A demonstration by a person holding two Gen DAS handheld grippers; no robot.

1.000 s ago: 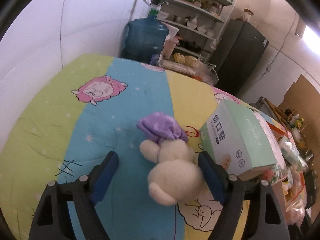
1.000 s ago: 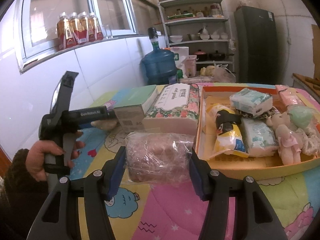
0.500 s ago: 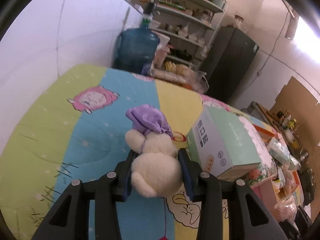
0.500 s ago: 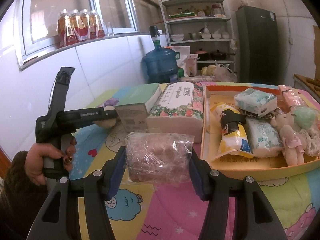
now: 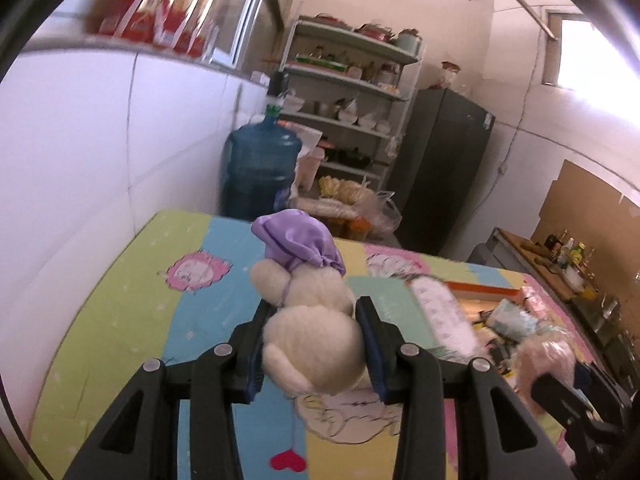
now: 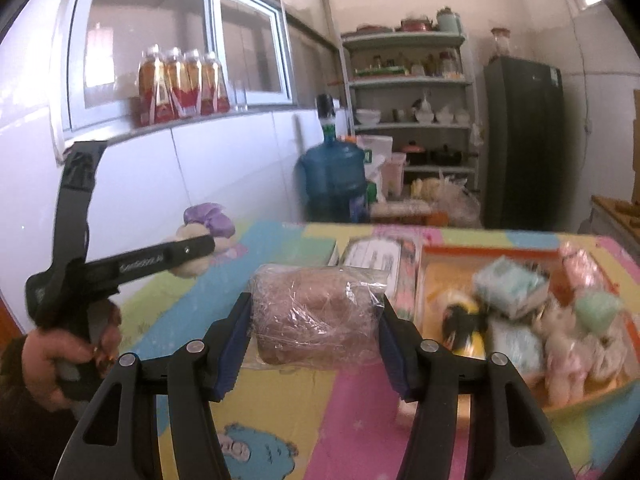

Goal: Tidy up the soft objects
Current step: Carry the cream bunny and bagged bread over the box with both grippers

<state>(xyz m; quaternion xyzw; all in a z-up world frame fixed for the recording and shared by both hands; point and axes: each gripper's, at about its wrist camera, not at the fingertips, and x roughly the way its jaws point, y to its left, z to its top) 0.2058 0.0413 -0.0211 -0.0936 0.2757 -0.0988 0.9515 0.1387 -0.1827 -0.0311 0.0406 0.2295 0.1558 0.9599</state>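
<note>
A cream plush toy (image 5: 314, 336) with a purple satin cap is squeezed between the blue pads of my left gripper (image 5: 315, 320), held above the cartoon-print table cover. The right wrist view shows the same plush toy (image 6: 200, 236) in that gripper at the left, lifted off the table. My right gripper (image 6: 316, 312) is shut on a brown soft bundle wrapped in clear plastic (image 6: 316, 312), raised off the cover. An orange tray (image 6: 472, 252) at the right holds tissue packs and small plush dolls.
A green box (image 6: 308, 246) and a floral tissue pack (image 6: 376, 256) lie behind the bundle, beside the tray. A blue water jug (image 6: 334, 184), a shelf unit (image 6: 412, 112) and a dark fridge (image 6: 524, 140) stand beyond the table. A white tiled wall runs along the left.
My left gripper closed on the plush toy and lifted it off the cover. The right gripper rose a little with the wrapped bundle still in it.
</note>
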